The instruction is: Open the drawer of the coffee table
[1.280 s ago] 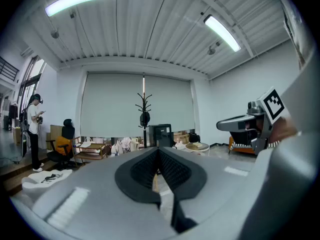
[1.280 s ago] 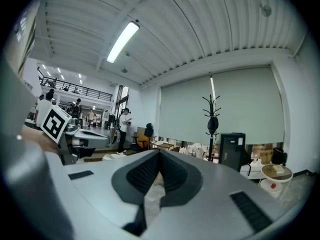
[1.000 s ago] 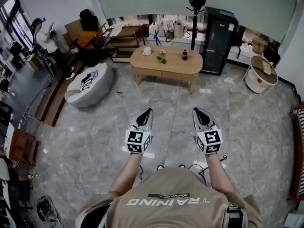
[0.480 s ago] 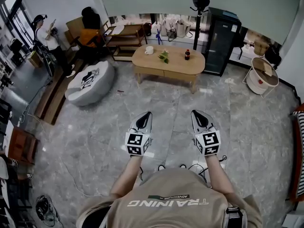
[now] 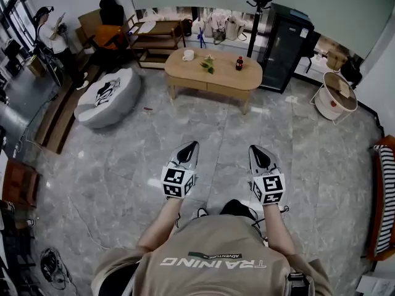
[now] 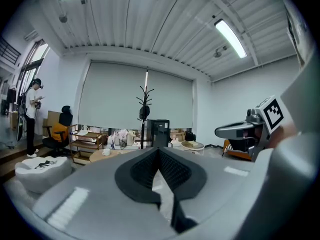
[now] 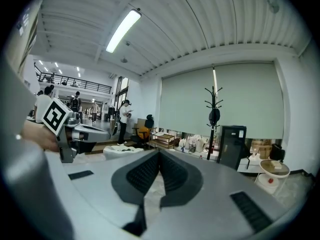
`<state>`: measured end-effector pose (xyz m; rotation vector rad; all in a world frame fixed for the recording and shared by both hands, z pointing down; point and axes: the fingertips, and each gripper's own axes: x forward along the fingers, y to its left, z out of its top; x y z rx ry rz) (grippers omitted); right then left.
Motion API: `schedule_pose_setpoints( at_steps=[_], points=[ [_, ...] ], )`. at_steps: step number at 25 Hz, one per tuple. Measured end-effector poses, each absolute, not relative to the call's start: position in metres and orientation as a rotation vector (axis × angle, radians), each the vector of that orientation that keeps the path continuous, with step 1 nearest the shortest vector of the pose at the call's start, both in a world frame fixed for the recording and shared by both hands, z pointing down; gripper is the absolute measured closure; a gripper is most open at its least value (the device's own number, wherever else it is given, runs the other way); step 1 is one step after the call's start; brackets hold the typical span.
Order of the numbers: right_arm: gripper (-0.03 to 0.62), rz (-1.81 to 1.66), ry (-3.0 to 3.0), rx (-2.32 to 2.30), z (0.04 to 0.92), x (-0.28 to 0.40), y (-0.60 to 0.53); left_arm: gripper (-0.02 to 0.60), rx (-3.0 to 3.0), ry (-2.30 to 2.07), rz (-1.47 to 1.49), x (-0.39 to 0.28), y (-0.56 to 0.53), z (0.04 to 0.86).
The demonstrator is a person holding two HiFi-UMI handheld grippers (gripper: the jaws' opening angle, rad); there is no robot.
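The oval wooden coffee table (image 5: pixel 213 73) stands far ahead across the grey stone floor, its drawer front (image 5: pixel 223 91) closed on the near side. A white mug, a small plant and a dark bottle stand on its top. My left gripper (image 5: pixel 189 150) and right gripper (image 5: pixel 256 153) are held side by side at waist height, well short of the table, pointing toward it. Both are shut with nothing between the jaws. In the left gripper view the table (image 6: pixel 102 154) shows small at the left, and the right gripper (image 6: pixel 242 131) shows at the right edge.
A grey beanbag (image 5: pixel 105 97) lies left of the table. A black cabinet (image 5: pixel 285 48) and a coat stand (image 5: pixel 259 8) stand behind it, a round white basket (image 5: pixel 336 97) at the right. A wooden shelf (image 5: pixel 154 42) and a person (image 5: pixel 46 36) are at the back left.
The view has shifted forward and the table sits slightly higher and further left in the head view. Both grippers have sunk a little, still side by side and shut.
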<state>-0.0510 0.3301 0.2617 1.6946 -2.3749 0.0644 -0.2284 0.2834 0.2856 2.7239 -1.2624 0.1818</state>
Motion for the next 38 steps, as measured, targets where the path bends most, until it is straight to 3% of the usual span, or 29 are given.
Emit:
schedule_pose_setpoints(
  at_steps=[24, 38],
  points=[
    [0.588, 0.003, -2.477, 1.649, 0.276, 0.074, 0.204, 0.575, 2.684, -1.397, 0.249, -0.123, 0.177, 0.286],
    [0.588, -0.02, -2.438, 1.684, 0.28, 0.065, 0.146, 0.575, 2.699, -1.331, 0.231, -0.123, 0.111, 0.306]
  ],
)
